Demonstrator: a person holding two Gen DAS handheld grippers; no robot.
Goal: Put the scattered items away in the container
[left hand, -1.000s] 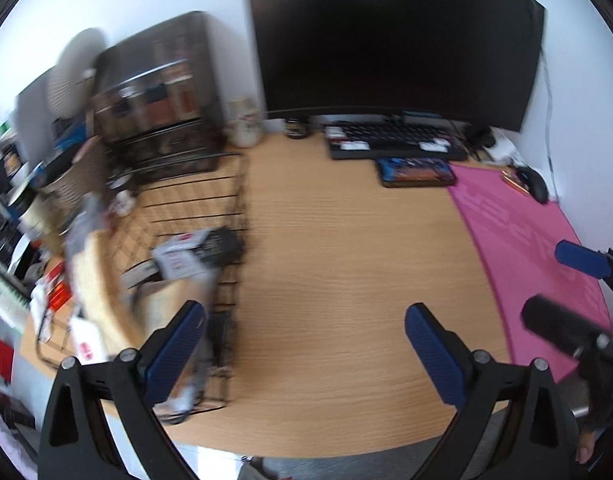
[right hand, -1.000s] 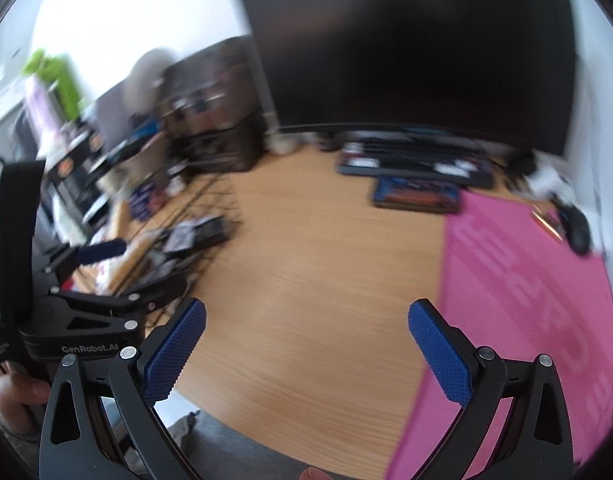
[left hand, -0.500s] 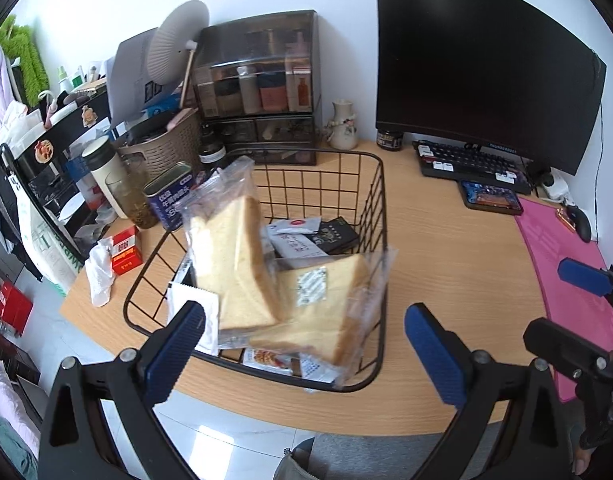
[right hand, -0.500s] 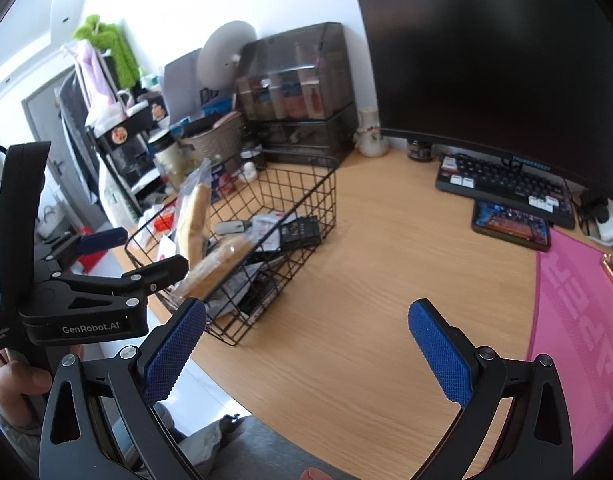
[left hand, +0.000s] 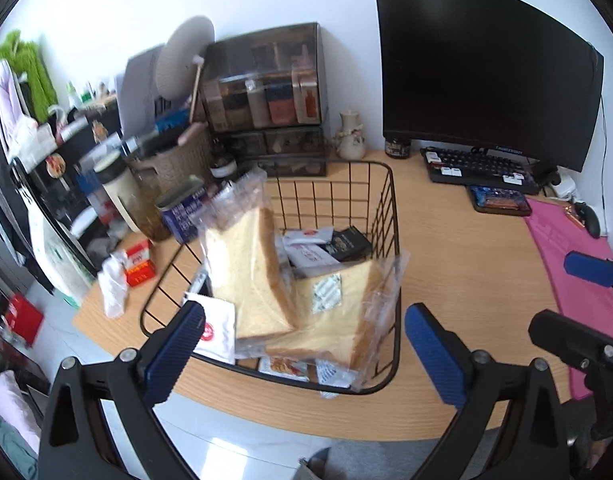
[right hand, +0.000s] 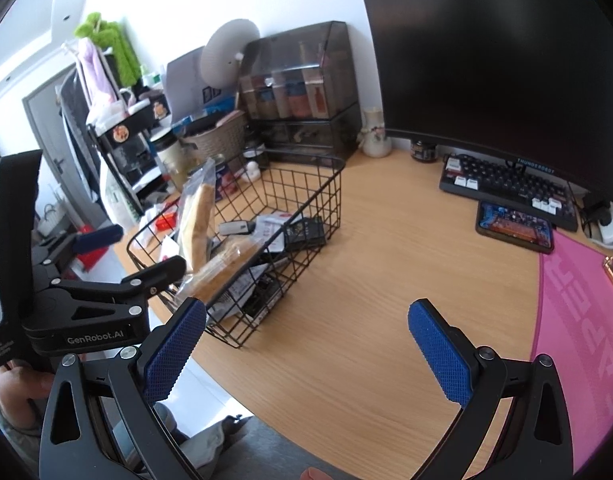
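The left tool [left hand: 302, 354] hangs released, its blue pads spread wide with nothing between them, just above the near rim of the black wire basket [left hand: 390, 216]. The basket sits on the wooden bench [left hand: 458, 264] straight ahead of this tool and a little below it. Inside, one bagged bread slice [left hand: 246, 272] stands upright against the basket's left side, and a second bagged bread slice [left hand: 338, 312] lies tilted beneath it, its plastic reaching over the near rim between the tool's pads. Behind the bread lie a white sachet [left hand: 308, 238] and a black packet [left hand: 348, 242]; a white packet with a red mark [left hand: 216, 326] sits just beyond the left pad.

The right tool [right hand: 306, 354] is likewise released and holds nothing, poised over bare bench to the right of the basket [right hand: 306, 204], whose near corner lies just beside its left pad. From this view the left tool [right hand: 118, 256] shows at the basket's near-left end, its upper finger close to the upright bread.

Farther ahead of both tools are a dark monitor [left hand: 486, 64], a keyboard [left hand: 478, 170] and a phone [left hand: 500, 200]; a pink mat [right hand: 582, 308] lies to the right.
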